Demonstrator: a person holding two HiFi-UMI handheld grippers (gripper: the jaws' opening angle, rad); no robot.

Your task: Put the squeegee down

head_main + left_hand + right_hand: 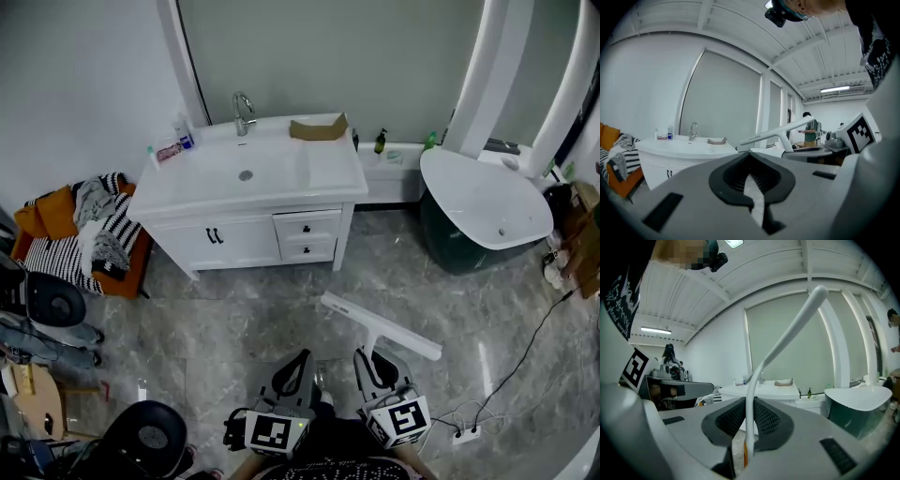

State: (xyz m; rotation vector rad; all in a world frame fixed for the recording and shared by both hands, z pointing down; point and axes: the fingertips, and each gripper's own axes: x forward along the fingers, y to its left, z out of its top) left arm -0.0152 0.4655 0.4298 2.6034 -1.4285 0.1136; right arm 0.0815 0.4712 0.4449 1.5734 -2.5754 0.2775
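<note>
Right gripper [747, 427] is pinching the thin white handle of the squeegee [787, 329], with the jaws only a little apart because the handle between the pads is so slim. The left gripper [752, 180] is sitting just beside it at 9 o'clock, jaws closed down to a sliver with nothing in them.

From the head view, the squeegee [380, 325] is hanging in the air at 12 o'clock from the right gripper [375, 361]. Its long blade is slanting across above the grey marble floor [234, 319]. The vanity [253, 178] is off at 11 o'clock and the bathtub [483, 202] at 2 o'clock, both well apart from it.

Handling-wise, it's looking like light, stiff plastic, nothing fragile. The smooth handle is probably a bit slippery though, and that wide blade is likely levering on the grip, so it may be wanting to twist. Holding low on the handle is working, but nearer the neck would be giving more control. Laying it flat should be going fine.
</note>
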